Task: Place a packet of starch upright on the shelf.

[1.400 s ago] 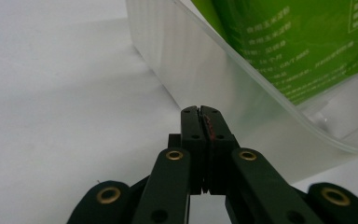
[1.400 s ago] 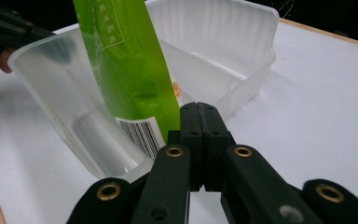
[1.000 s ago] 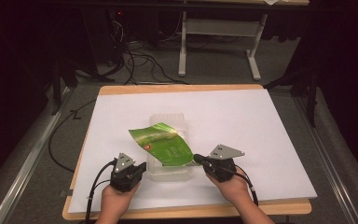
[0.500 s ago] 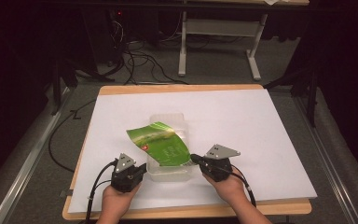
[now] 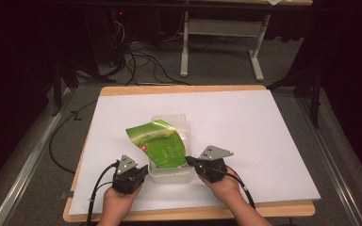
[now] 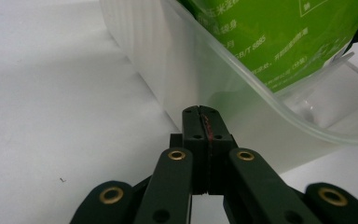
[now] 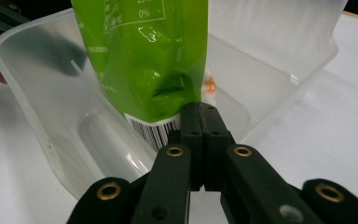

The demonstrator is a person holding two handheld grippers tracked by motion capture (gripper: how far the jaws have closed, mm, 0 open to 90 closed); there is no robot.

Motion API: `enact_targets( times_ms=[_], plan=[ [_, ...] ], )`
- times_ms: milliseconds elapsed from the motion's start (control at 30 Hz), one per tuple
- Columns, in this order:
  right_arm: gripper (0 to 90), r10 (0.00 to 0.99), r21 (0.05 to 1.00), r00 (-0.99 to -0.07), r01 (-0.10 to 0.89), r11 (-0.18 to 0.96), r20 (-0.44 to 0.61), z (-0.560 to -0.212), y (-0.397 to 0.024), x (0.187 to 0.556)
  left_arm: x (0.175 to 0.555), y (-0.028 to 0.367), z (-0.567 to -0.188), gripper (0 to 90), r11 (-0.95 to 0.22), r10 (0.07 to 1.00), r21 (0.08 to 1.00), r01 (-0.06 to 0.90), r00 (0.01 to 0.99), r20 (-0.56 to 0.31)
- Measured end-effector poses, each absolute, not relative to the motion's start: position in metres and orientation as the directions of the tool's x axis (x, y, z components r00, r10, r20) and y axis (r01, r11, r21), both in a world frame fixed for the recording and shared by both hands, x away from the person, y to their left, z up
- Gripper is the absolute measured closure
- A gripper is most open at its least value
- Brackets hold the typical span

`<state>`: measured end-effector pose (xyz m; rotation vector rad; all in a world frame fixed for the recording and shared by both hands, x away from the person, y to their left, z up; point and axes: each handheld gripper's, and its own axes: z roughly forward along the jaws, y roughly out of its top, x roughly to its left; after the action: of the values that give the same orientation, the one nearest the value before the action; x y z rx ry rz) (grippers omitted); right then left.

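Since the earlier frames the green pouch [image 5: 158, 143] has shifted a little, its upper end leaning further toward the far-left side of the clear plastic tub [image 5: 184, 123], while both hands have kept their places at the tub's near end.

From above, the tub sits on the white worktop [image 5: 264, 136] with its long axis running away from the person, and the pouch lies slanted across it, its long axis going from the tub's near-right corner up and out over the far-left rim. The right tool view adds what the high view cannot give: a barcode on the pouch's lower edge, small print on its face, and a small orange speck on the tub's floor. The left tool view shows the tub's ribbed outer wall and rim from low down, with the pouch's printed face above.

The left hand [image 5: 118, 205] holds the left tool [image 6: 200, 112] level, its jaws pressed together with nothing between them, the tips at or just short of the tub's near-left wall. The right hand [image 5: 224, 186] aims the right tool [image 7: 200, 109] across the tub's near-right rim; its jaws are closed too, and seem to pinch the pouch's bottom corner, though the tips hide the contact.
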<state>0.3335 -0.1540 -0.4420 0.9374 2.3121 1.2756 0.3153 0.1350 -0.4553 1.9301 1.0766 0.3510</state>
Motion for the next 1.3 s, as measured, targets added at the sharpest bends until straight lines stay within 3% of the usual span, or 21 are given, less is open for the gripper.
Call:
enact_targets(
  times_ms=[433,567,1067,1300],
  plan=[
    [90.0,0.684,0.834,-0.729,0.403,0.377,0.043,-0.447,-0.152,0.337,0.316,0.135,-0.457,89.7,-0.245,0.797,0.796,0.554,0.582,-0.160],
    [90.0,0.691,0.838,-0.722,0.392,0.381,0.024,-0.444,-0.154,0.336,0.315,0.135,-0.455,85.5,-0.250,0.809,0.802,0.543,0.572,-0.135],
    [90.0,0.695,0.869,-0.719,0.356,0.343,0.020,-0.430,-0.158,0.330,0.313,0.134,-0.452,88.1,-0.249,0.812,0.817,0.521,0.572,-0.118],
    [73.3,0.682,0.914,-0.730,0.301,0.271,0.039,-0.405,-0.161,0.328,0.313,0.135,-0.451,87.5,-0.242,0.810,0.819,0.520,0.573,-0.125]
  ],
)
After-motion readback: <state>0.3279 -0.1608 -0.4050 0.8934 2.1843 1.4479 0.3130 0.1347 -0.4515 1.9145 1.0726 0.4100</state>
